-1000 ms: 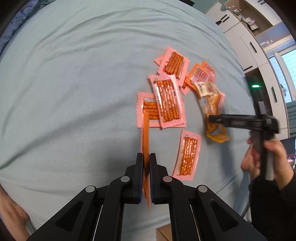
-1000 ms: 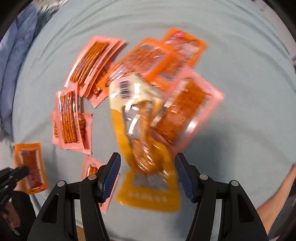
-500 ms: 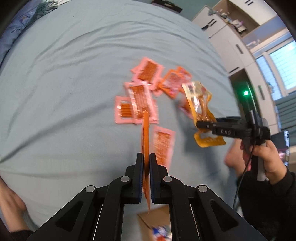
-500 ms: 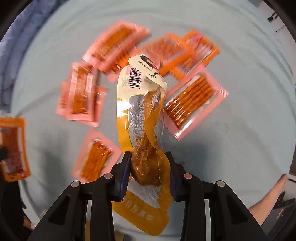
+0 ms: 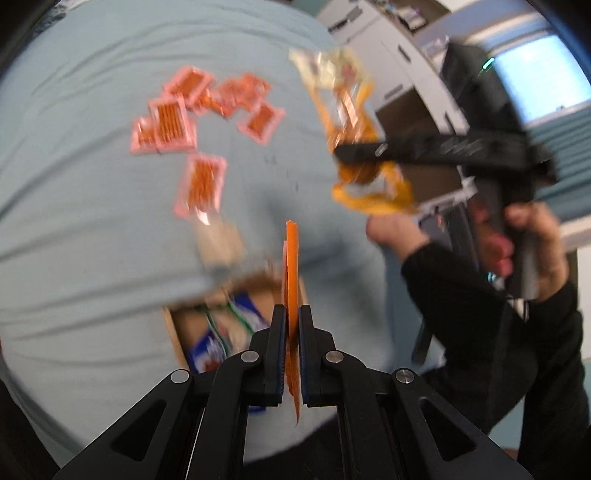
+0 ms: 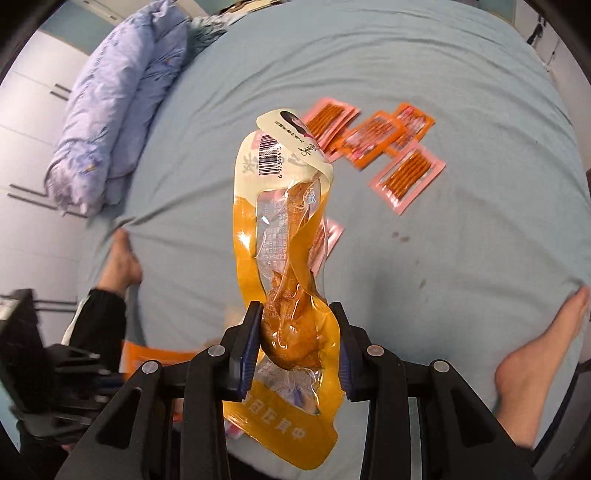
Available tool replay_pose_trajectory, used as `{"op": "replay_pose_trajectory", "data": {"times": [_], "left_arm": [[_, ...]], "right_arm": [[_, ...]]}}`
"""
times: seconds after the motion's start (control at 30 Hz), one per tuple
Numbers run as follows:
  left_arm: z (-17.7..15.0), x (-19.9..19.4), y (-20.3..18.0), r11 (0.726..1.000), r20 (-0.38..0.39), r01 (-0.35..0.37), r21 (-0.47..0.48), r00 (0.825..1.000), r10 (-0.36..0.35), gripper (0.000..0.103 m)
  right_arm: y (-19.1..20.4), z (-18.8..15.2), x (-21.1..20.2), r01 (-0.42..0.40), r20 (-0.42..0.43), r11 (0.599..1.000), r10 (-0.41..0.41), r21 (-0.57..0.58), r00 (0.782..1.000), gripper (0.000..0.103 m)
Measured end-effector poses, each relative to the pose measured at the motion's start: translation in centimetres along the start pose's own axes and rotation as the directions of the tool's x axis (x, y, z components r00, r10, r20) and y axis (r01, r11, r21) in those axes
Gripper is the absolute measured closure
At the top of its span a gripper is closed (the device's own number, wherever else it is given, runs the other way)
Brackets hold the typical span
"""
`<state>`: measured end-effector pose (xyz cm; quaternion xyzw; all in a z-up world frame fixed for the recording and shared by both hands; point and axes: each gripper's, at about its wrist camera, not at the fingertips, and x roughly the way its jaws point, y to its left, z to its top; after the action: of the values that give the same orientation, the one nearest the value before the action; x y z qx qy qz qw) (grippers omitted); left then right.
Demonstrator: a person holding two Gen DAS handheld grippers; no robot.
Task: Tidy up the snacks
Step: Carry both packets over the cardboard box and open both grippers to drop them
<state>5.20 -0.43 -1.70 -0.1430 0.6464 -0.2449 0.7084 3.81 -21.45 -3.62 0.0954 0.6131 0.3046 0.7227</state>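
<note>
My left gripper (image 5: 291, 332) is shut on a thin orange snack packet (image 5: 291, 266), seen edge-on and held above an open cardboard box (image 5: 173, 332). My right gripper (image 6: 297, 332) is shut on the bulging lower part of a yellow snack packet (image 6: 284, 229), which stands upright in the air with its barcode end on top. The left wrist view shows that yellow packet (image 5: 347, 110) in the right gripper (image 5: 343, 151), up to the right. Several pink packets (image 6: 406, 177) and orange packets (image 6: 373, 138) lie on the light blue bed sheet (image 6: 461, 277).
The box holds blue-and-white packets (image 5: 207, 347). A rolled lilac quilt (image 6: 110, 110) lies at the bed's far left. Bare feet (image 6: 122, 258) (image 6: 535, 354) rest on the sheet at both sides. White cupboards (image 5: 369, 26) stand beyond the bed.
The right gripper has closed on the yellow packet and lifted it off the pile. Both grippers have risen and drawn back from the packets; the cardboard box has come into view under the left one.
</note>
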Motion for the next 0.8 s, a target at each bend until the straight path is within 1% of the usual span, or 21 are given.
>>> {"op": "replay_pose_trajectory", "data": {"times": [0.07, 0.1, 0.13, 0.2, 0.23, 0.27, 0.3, 0.33, 0.37, 0.4, 0.47, 0.5, 0.53, 0.6, 0.63, 0.67, 0.73, 0.8], "left_arm": [[-0.8, 1.5, 0.2, 1.0, -0.042, -0.009, -0.005, 0.999, 0.009, 0.098], [-1.1, 2.6, 0.5, 0.999, -0.063, -0.031, -0.016, 0.998, 0.03, 0.098], [-1.3, 3.3, 0.7, 0.998, -0.082, -0.064, -0.018, 0.995, 0.063, 0.098], [-1.4, 4.5, 1.4, 0.991, -0.111, -0.128, -0.032, 0.986, 0.124, 0.098], [-1.3, 4.7, 1.7, 0.989, -0.113, -0.146, -0.039, 0.984, 0.14, 0.095], [-1.2, 4.8, 2.0, 0.986, -0.116, -0.162, -0.046, 0.981, 0.155, 0.084], [-1.1, 4.7, 2.3, 0.983, -0.114, -0.173, -0.056, 0.98, 0.165, 0.063], [-0.9, 4.4, 2.7, 0.98, -0.103, -0.189, -0.068, 0.978, 0.181, 0.049], [-0.8, 3.9, 3.0, 0.975, -0.081, -0.21, -0.076, 0.976, 0.204, 0.029], [-0.6, 3.5, 3.3, 0.969, -0.055, -0.234, -0.08, 0.972, 0.23, 0.027], [-0.3, 2.6, 3.5, 0.948, -0.014, -0.313, -0.061, 0.95, 0.313, 0.027], [0.0, 2.4, 3.5, 0.936, 0.0, -0.349, -0.039, 0.937, 0.35, 0.026], [0.2, 2.2, 3.5, 0.923, 0.017, -0.385, -0.017, 0.923, 0.385, 0.026], [0.5, 2.0, 3.7, 0.904, 0.034, -0.427, -0.002, 0.904, 0.427, 0.026], [0.6, 2.0, 3.9, 0.9, 0.034, -0.435, -0.007, 0.9, 0.435, 0.026], [0.9, 2.0, 4.2, 0.901, 0.029, -0.433, -0.016, 0.901, 0.433, 0.026], [0.9, 2.1, 4.4, 0.91, 0.015, -0.412, -0.036, 0.911, 0.413, 0.026], [1.0, 2.1, 4.2, 0.91, 0.017, -0.412, -0.037, 0.91, 0.413, 0.026]], "right_arm": [[0.4, -1.7, -0.6, -0.026, -0.016, 1.0, 0.026, -0.01, 1.0, 0.069], [0.3, -1.8, -0.7, -0.036, -0.029, 0.999, 0.036, -0.016, 0.999, 0.069], [0.7, -2.7, -1.0, -0.044, -0.036, 0.999, 0.043, -0.029, 0.998, 0.069], [0.8, -3.3, -1.8, -0.048, -0.055, 0.998, 0.045, -0.05, 0.997, 0.069], [0.8, -3.9, -2.1, -0.056, -0.062, 0.997, 0.053, -0.052, 0.997, 0.069], [0.9, -4.2, -2.3, -0.062, -0.069, 0.997, 0.058, -0.052, 0.996, 0.069], [0.4, -4.1, -3.0, -0.063, -0.078, 0.996, 0.059, -0.056, 0.995, 0.069], [0.4, -4.1, -2.9, -0.063, -0.093, 0.996, 0.057, -0.063, 0.994, 0.069], [0.5, -3.8, -2.3, -0.064, -0.121, 0.995, 0.055, -0.079, 0.991, 0.069], [0.6, -3.7, -1.8, -0.073, -0.162, 0.993, 0.057, -0.097, 0.985, 0.069], [1.2, -4.2, 0.3, -0.082, -0.249, 0.988, 0.048, -0.128, 0.967, 0.069], [1.5, -4.6, 1.3, -0.086, -0.295, 0.985, 0.038, -0.15, 0.955, 0.069], [1.7, -5.2, 2.5, -0.099, -0.349, 0.981, 0.035, -0.166, 0.936, 0.069], [2.0, -5.8, 4.3, -0.112, -0.429, 0.978, 0.026, -0.177, 0.903, 0.069], [2.1, -6.2, 5.5, -0.117, -0.472, 0.976, 0.018, -0.181, 0.881, 0.069], [2.5, -6.4, 6.5, -0.113, -0.498, 0.977, 0.008, -0.18, 0.867, 0.069], [2.5, -6.5, 8.1, -0.097, -0.54, 0.978, -0.018, -0.183, 0.841, 0.069], [2.6, -6.2, 9.2, -0.093, -0.561, 0.98, -0.024, -0.178, 0.828, 0.069]]}}
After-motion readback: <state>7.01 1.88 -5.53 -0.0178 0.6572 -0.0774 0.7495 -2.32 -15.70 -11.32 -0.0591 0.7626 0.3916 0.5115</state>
